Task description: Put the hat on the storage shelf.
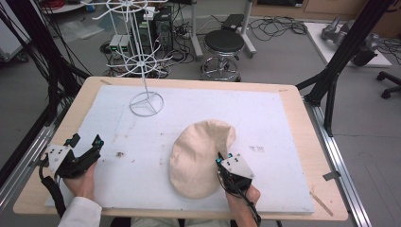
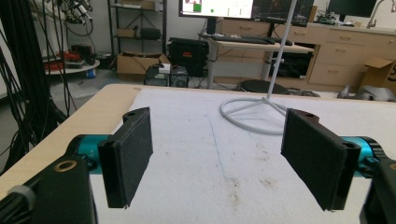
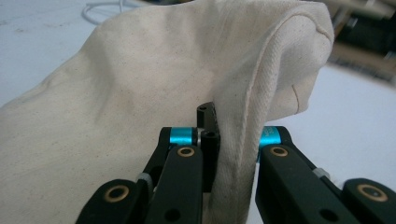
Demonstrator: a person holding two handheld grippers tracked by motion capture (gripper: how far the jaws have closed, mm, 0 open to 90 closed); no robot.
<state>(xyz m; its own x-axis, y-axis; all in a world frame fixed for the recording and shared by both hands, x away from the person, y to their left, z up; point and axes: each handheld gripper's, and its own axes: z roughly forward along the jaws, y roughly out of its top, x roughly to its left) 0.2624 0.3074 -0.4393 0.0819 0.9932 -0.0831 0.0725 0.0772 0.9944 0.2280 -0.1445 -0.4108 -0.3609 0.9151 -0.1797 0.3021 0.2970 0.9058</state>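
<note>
Your work surface is a light wooden desk (image 1: 302, 123) covered almost edge to edge by a white foam mat (image 1: 265, 123), which carries faint dark smudges near the left front. A white wire rack (image 1: 146, 101) stands on its ring base at the far left of the mat.

The cream cloth bag (image 1: 198, 156) lies at the near centre of the mat, just right of the midline, with its far right corner raised off the surface.

Your right gripper (image 1: 222, 160) sits at the near right edge of the bag. In the right gripper view its jaws are closed tight on a seamed fold of the bag (image 3: 233, 154), and the fabric rises above them.

Your left gripper (image 1: 85, 141) rests at the near left edge of the desk, well apart from the bag. In the left gripper view its jaws stand wide open with nothing between them, above bare mat.

Beyond the desk, a black round stool (image 1: 223, 42) stands on the grey floor among loose cables and equipment boxes. Black frame struts flank both sides of the desk. The left gripper view shows wooden cabinets (image 2: 345, 56) and a monitor (image 2: 217, 8) at the far wall.
</note>
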